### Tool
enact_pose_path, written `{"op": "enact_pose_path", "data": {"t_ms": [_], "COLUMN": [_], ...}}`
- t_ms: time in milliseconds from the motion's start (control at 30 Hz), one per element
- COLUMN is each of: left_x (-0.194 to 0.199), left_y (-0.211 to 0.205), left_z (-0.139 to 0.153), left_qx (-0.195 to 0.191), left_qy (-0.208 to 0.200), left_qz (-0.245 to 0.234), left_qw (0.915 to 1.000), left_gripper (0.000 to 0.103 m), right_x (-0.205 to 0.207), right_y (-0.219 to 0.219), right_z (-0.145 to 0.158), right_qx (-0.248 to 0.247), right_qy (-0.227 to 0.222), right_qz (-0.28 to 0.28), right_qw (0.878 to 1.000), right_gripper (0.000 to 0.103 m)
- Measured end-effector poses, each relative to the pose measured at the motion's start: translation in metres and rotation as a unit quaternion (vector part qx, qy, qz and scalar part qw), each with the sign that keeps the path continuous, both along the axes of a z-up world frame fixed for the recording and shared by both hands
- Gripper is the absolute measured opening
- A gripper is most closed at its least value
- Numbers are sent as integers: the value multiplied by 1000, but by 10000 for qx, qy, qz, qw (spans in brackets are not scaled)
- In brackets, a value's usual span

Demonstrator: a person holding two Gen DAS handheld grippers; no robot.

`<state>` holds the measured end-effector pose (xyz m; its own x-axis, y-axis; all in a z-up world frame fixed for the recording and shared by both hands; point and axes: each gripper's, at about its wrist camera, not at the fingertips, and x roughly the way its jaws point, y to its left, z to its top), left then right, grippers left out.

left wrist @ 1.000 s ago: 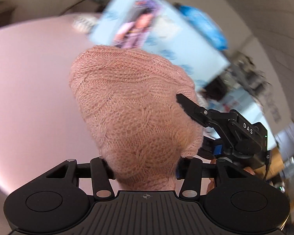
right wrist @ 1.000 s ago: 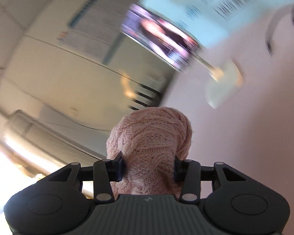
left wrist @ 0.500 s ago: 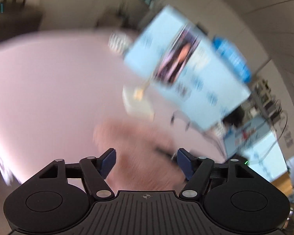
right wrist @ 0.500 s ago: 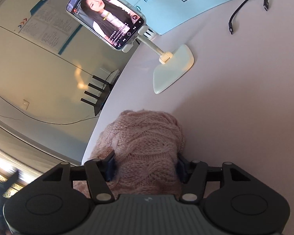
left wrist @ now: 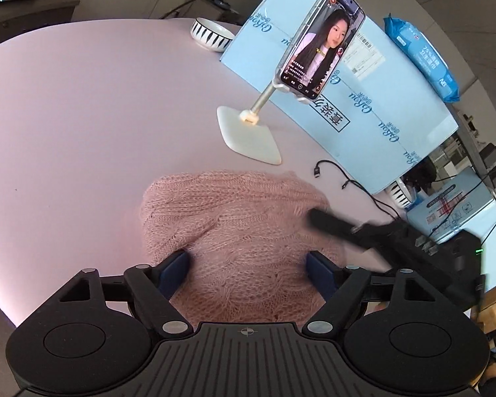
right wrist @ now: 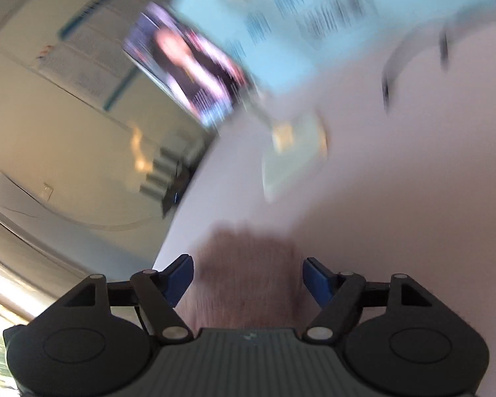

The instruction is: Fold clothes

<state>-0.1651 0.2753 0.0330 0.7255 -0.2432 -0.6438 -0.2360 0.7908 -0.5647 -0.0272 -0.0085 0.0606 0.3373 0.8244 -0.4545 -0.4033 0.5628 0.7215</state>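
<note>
A pink cable-knit sweater (left wrist: 234, 218) lies bunched in a folded heap on the pink table (left wrist: 66, 115). My left gripper (left wrist: 246, 273) straddles its near part. Its jaws are opening, and the blue pads (left wrist: 173, 271) stand off the knit on both sides. A blurred black finger (left wrist: 330, 225) of my right gripper reaches over the sweater's right edge. In the blurred right wrist view the sweater (right wrist: 248, 264) sits between the jaws of my right gripper (right wrist: 248, 276). These jaws are opening too, with gaps beside the cloth.
A phone (left wrist: 317, 39) on a white stand (left wrist: 248, 135) is just beyond the sweater. Behind it lies a long light-blue carton (left wrist: 363, 99) with a blue wipes pack (left wrist: 420, 56) on it. A striped bowl (left wrist: 211, 33) sits far back. Black cables (left wrist: 347, 182) trail at the right.
A second ago both grippers were shut on the sweater and held it up. It now rests on the table and both pairs of jaws have spread off it. The right view has blurred.
</note>
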Motion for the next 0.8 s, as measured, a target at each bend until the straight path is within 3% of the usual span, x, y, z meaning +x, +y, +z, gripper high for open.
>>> {"op": "enact_pose_path", "data": {"t_ms": [67, 167, 300, 433, 567, 700, 800], "left_x": [0, -3, -5, -2, 2, 0, -13], "left_y": [-1, 0, -2, -7, -9, -8, -3], "left_z": [-1, 1, 3, 2, 5, 20, 48], "left_qx": [-2, -11, 62, 216, 254, 252, 207], "left_qy": [-18, -51, -97, -124, -22, 68, -261], "left_qz": [-12, -22, -46, -111, -123, -78, 26], "left_qw": [10000, 10000, 9999, 9996, 9996, 9996, 9994], "left_gripper": [83, 84, 85, 86, 89, 88, 88], "right_x": [-2, -3, 1, 4, -2, -4, -5], "right_y": [-8, -4, 24, 26, 26, 18, -5], "right_z": [16, 20, -17, -28, -28, -19, -1], "right_qx": [328, 829, 410, 415, 401, 460, 405], "right_qy": [-158, 211, 912, 1075, 961, 845, 640], "right_qz": [92, 600, 960, 951, 961, 910, 697], "right_qw": [9993, 9945, 9903, 9888, 9899, 9912, 9947], "right_gripper": [75, 75, 68, 62, 64, 71, 75]}}
